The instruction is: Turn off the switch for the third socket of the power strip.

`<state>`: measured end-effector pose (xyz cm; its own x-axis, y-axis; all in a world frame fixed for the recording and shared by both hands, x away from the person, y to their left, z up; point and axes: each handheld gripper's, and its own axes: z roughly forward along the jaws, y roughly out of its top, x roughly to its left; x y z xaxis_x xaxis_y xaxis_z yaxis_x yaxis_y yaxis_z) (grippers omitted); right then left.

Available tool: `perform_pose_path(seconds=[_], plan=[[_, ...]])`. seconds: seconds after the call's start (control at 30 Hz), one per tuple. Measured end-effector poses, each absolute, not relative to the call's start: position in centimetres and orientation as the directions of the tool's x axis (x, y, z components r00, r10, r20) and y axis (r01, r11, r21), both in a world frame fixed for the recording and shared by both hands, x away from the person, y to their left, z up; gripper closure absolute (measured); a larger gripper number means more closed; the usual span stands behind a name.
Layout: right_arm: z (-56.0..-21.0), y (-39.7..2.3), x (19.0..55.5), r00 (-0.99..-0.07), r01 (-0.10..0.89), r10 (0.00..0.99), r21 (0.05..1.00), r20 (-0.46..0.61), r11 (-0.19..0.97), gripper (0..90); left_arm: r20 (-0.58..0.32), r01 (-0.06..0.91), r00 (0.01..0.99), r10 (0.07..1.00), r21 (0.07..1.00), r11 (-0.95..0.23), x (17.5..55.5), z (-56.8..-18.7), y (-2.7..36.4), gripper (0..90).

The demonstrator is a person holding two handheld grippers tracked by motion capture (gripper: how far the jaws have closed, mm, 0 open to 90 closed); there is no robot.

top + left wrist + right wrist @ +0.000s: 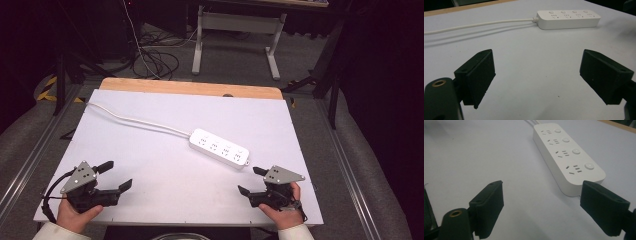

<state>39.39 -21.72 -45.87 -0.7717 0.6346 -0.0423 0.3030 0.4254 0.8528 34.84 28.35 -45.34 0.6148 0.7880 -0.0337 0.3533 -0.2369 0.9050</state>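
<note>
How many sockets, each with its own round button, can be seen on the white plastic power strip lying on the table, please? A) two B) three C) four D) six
C: the white plastic power strip shows four socket groups in a row, each beside a round button, clearest in the right gripper view.

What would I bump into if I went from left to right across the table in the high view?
Left gripper → white cable → power strip → right gripper.
</note>
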Motion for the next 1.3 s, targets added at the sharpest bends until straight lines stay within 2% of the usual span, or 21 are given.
perform_pose_path(seconds=[0.27, 0.93, 1.3], plan=[[-45.8, -21.6, 39.3, -0.778, 0.295, 0.626, 0.854, -0.046, 0.429, 21.9, 0.023, 0.333, 0.607, 0.795, 0.9, -0.28, 34.6, -45.2, 28.0, 14.7], [-45.3, -21.5, 39.2, -0.785, 0.285, 0.617, 0.852, -0.056, 0.439, 23.9, 0.024, 0.335, 0.597, 0.802, 0.901, -0.277, 34.4, -45.1, 28.0, 14.3], [-43.3, -20.9, 40.0, -0.795, 0.288, 0.604, 0.842, -0.055, 0.455, 29.6, 0.026, 0.341, 0.591, 0.806, 0.898, -0.279, 34.5, -45.2, 27.9, 14.5]])
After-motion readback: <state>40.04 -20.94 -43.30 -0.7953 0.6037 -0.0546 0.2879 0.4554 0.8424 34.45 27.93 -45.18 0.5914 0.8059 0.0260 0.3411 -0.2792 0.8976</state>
